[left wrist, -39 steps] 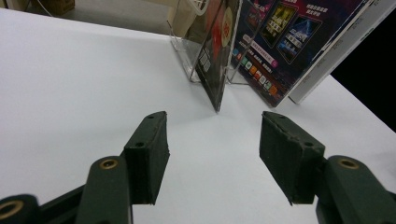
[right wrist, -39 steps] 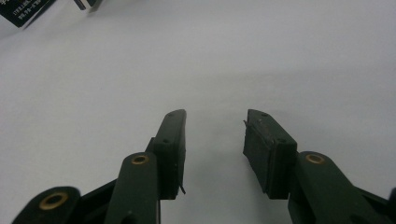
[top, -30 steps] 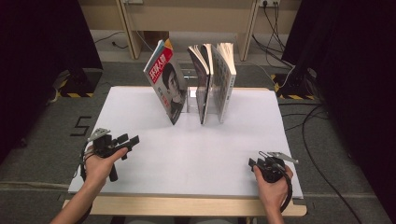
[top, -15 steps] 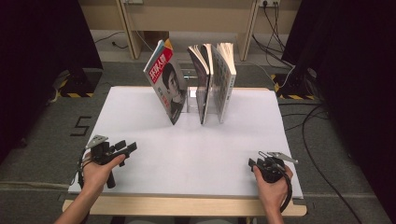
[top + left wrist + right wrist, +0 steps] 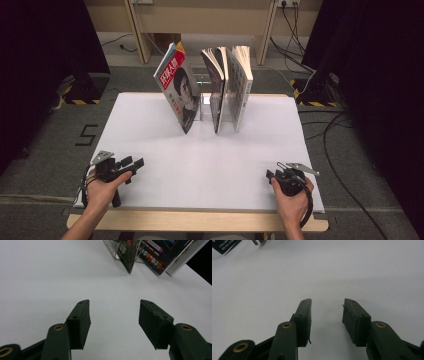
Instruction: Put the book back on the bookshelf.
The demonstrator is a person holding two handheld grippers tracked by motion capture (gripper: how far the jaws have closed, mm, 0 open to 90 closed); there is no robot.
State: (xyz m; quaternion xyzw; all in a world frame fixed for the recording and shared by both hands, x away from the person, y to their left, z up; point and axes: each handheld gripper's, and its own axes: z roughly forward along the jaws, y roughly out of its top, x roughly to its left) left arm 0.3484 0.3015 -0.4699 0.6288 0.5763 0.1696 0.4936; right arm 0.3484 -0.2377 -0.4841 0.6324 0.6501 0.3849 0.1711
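The magazines (image 5: pixel 152 255) are cut off by the top edge in the left gripper view, their cover print unreadable.

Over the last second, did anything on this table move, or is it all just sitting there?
The left gripper slid toward the person's edge of the table and sank a little, jaws open and empty. Nothing was picked up or let go. The right gripper kept its place, also open and empty, and the magazines stayed propped at the far side.
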